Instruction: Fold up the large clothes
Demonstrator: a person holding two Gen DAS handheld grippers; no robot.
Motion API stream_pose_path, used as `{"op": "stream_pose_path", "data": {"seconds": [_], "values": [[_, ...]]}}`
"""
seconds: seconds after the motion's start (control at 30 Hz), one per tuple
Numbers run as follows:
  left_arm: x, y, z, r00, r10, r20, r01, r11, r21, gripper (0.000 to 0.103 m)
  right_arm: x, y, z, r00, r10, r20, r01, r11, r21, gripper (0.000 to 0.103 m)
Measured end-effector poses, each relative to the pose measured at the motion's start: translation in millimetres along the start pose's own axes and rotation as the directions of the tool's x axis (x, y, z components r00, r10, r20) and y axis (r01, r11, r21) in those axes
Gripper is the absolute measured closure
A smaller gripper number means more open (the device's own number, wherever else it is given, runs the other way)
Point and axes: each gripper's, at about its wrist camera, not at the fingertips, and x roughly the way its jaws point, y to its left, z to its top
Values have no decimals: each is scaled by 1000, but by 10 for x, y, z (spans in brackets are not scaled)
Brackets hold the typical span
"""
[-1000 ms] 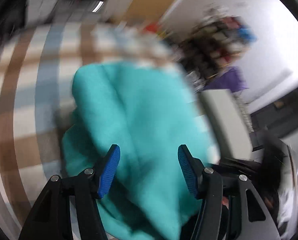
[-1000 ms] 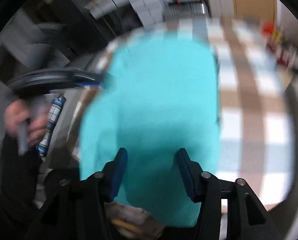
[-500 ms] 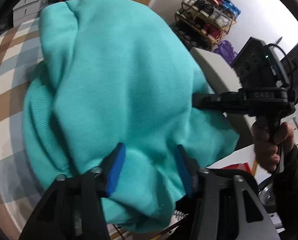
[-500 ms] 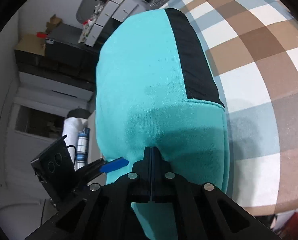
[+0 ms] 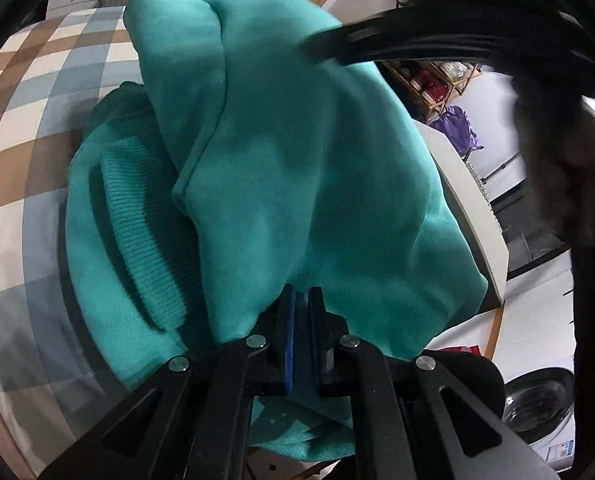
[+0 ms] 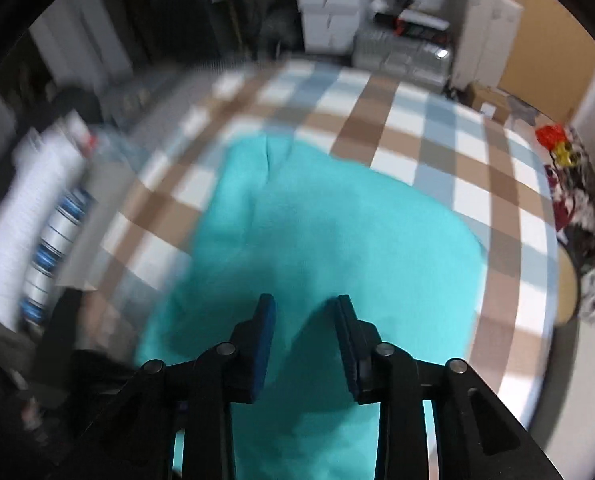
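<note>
Between its closed jaws, the left gripper (image 5: 301, 300) is pinching the near edge of the teal sweatshirt (image 5: 297, 152), which is extending forward over the checkered desk (image 5: 29, 128). Above the same garment, the right gripper (image 6: 303, 308) is hanging open, holding nothing.

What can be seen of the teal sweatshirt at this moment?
The teal sweatshirt is a thick, fleece-like garment with a ribbed knit band showing at its lower left. It lies bunched and partly folded over itself on the checked cloth. The left gripper is closed on a fold at its near edge. The right gripper is open above it, holding nothing. The right wrist view is blurred.
</note>
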Motion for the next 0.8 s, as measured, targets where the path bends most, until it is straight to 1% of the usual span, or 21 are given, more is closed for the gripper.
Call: {"op": "stream_pose_path", "data": {"seconds": [0.03, 0.07, 0.17, 0.27, 0.33, 0.4, 0.43, 0.47, 0.5, 0.53, 0.57, 0.6, 0.67, 0.7, 0.73, 0.77, 0.8], "values": [[-11, 0, 3, 1000, 4, 7, -4, 1000, -2, 100, 161, 19, 42, 999, -13, -37, 13, 1000, -21, 72], [-23, -22, -1, 1000, 20, 16, -20, 1000, 3, 100, 306, -32, 34, 999, -9, -53, 7, 999, -35, 70], [-37, -73, -8, 998, 57, 35, -58, 998, 29, 100, 434, -95, 115, 996, 38, -80, -38, 999, 3, 69], [-51, -113, -4, 996, 79, 45, -81, 996, 44, 100, 511, -59, 139, 996, 17, -85, -18, 1000, -9, 69], [-54, -142, -9, 995, 86, 49, -88, 995, 45, 100, 494, -21, 148, 997, -6, -79, 6, 1000, -3, 69], [-55, -174, -27, 995, 91, 47, -93, 995, 42, 100, 403, 24, 180, 996, -23, -83, 20, 999, -41, 69], [-76, -100, -25, 995, 91, 46, -92, 995, 42, 100, 338, 34, 225, 996, -23, -87, 18, 998, -54, 69], [-72, -120, -39, 995, 93, 44, -95, 994, 50, 100, 230, 21, 282, 997, 3, -72, -6, 999, -45, 70], [-48, -166, -32, 994, 100, 44, -102, 993, 59, 100, 80, -1, 340, 998, 55, -27, -56, 998, -21, 70], [-47, -183, -37, 993, 108, 46, -111, 992, 67, 100, -10, -2, 397, 997, 81, 9, -81, 997, -6, 70], [-29, -212, -26, 992, 113, 48, -116, 991, 70, 100, -54, 14, 450, 996, 87, 27, -87, 996, -3, 70], [-19, -221, -13, 992, 115, 47, -118, 990, 70, 100, -37, 60, 521, 998, 62, 25, -61, 998, -8, 63], [-17, -224, -1, 992, 114, 45, -117, 991, 61, 100, 157, 140, 600, 1000, 4, -30, -5, 999, -32, 53], [-15, -233, -9, 991, 121, 48, -124, 990, 61, 100, 373, 182, 629, 995, -38, -93, 33, 998, -52, 53], [-14, -253, -23, 990, 132, 55, -136, 988, 68, 100, 524, 193, 634, 989, -63, -132, 55, 997, -63, 53], [-9, -298, -42, 987, 149, 65, -154, 985, 82, 100, 702, 207, 626, 981, -88, -171, 76, 994, -76, 52], [-9, -343, -60, 982, 171, 80, -179, 978, 104, 99, 850, 237, 607, 976, -116, -185, 98, 990, -104, 48]]}}
